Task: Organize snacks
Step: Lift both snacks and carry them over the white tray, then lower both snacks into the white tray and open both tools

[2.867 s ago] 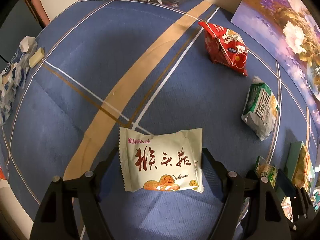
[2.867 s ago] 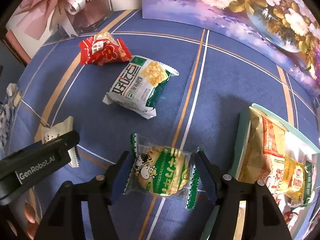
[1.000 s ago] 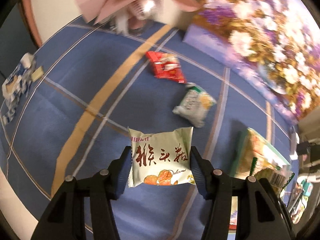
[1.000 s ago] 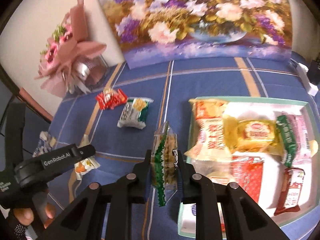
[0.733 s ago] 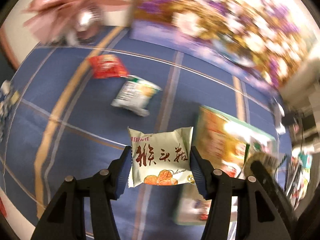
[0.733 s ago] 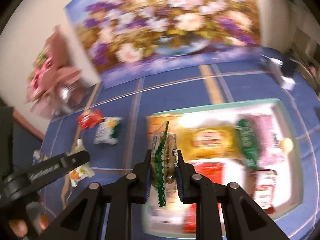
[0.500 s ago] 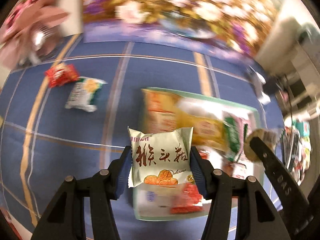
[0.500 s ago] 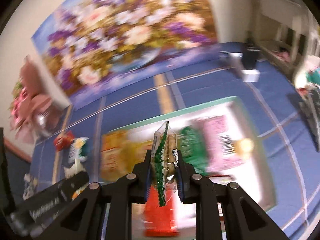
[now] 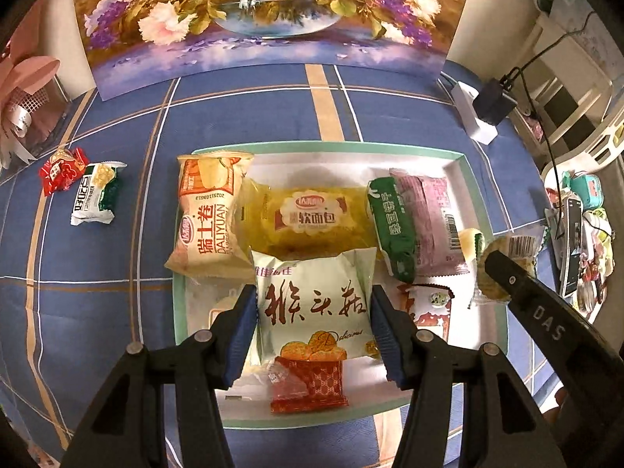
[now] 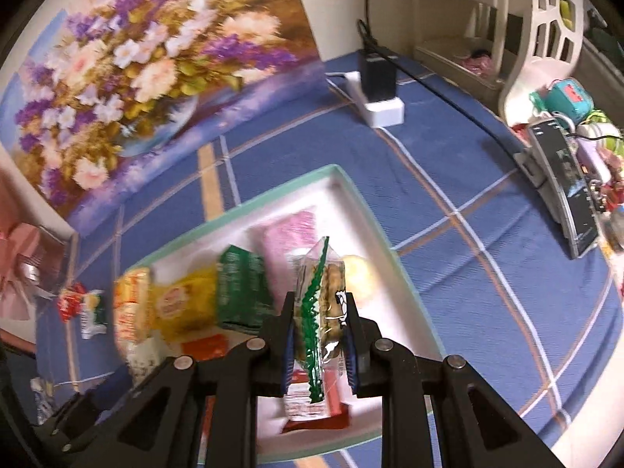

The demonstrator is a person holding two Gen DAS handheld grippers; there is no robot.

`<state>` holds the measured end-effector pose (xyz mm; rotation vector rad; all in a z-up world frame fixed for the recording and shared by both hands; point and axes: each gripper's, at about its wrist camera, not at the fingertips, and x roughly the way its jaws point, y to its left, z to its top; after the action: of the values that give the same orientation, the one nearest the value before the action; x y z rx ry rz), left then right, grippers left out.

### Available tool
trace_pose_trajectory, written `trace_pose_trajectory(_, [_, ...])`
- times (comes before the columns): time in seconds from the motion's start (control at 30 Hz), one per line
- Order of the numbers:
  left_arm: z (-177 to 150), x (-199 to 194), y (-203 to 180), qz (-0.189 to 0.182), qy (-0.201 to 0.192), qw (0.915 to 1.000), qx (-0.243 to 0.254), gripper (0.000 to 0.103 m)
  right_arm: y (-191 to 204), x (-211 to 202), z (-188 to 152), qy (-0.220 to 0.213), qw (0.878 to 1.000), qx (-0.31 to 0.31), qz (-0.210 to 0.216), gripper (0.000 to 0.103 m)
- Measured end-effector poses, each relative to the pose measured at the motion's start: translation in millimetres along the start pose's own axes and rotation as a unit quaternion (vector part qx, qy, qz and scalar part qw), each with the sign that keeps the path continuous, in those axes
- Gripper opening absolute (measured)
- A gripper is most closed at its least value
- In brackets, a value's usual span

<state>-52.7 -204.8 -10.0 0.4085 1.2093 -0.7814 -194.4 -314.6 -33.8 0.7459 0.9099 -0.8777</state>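
My left gripper (image 9: 314, 327) is shut on a cream snack packet with red characters (image 9: 316, 304), held above the green-rimmed white tray (image 9: 331, 147). Several packets lie in that tray: an orange roll pack (image 9: 206, 218), a yellow bread pack (image 9: 308, 214), a green pack (image 9: 390, 226) and a pink pack (image 9: 433, 214). My right gripper (image 10: 319, 341) is shut on a clear green-edged biscuit packet (image 10: 321, 304), held on edge over the tray's (image 10: 374, 214) right part. The right gripper's arm shows in the left wrist view, at the right, with that biscuit packet (image 9: 507, 257) at its tip.
A red packet (image 9: 62, 169) and a white-green packet (image 9: 95, 195) lie on the blue cloth left of the tray. A flower painting (image 9: 265, 11) stands behind. A power strip with a black adapter (image 10: 380, 89) and a cluttered shelf are to the right.
Both grippers have swept right with their packets, from the open cloth to above the tray. The loose red and white-green packets now lie far to the left.
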Motion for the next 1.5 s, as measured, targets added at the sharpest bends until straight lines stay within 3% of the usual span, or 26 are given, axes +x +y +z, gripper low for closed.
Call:
trace_pose_trajectory(0.63, [-5.8,6.7,-5.6,-0.001,0.015,0.9999,0.001,0.062,-7.4,6.0,-12.5,0.047,0.996,-0.026,-0.069,0.024])
trace_pose_trajectory(0.73, [-5.9,6.8,-4.7,-0.001,0.018,0.9998,-0.003,0.065,-7.0,13.7,-14.9,0.064,0.996,-0.025,-0.059,0.024])
trace_pose_trajectory(1.0, [-5.6,3.1,0.0,-0.012,0.019,0.9997,-0.012,0.075,2.0,6.3,-15.2,0.053,0.997,-0.028,-0.038,0.024])
trace_pose_trajectory(1.3, [0.1,-12.4,14.0,-0.013,-0.004,0.9994,-0.032,0.077,8.0,-8.4,-12.0,0.034,0.999,-0.031,-0.016,0.027])
trace_pose_trajectory(1.4, [2.9,-18.0,28.6,0.004,-0.017,0.9985,-0.052,0.078,10.4,-10.8,-11.2,0.031,0.999,-0.034,-0.014,0.028])
trace_pose_trajectory(1.5, [5.2,-21.7,49.2,0.041,-0.032,0.9961,-0.071,0.088,18.2,-10.7,-12.9,0.030,0.998,-0.046,-0.010,0.042])
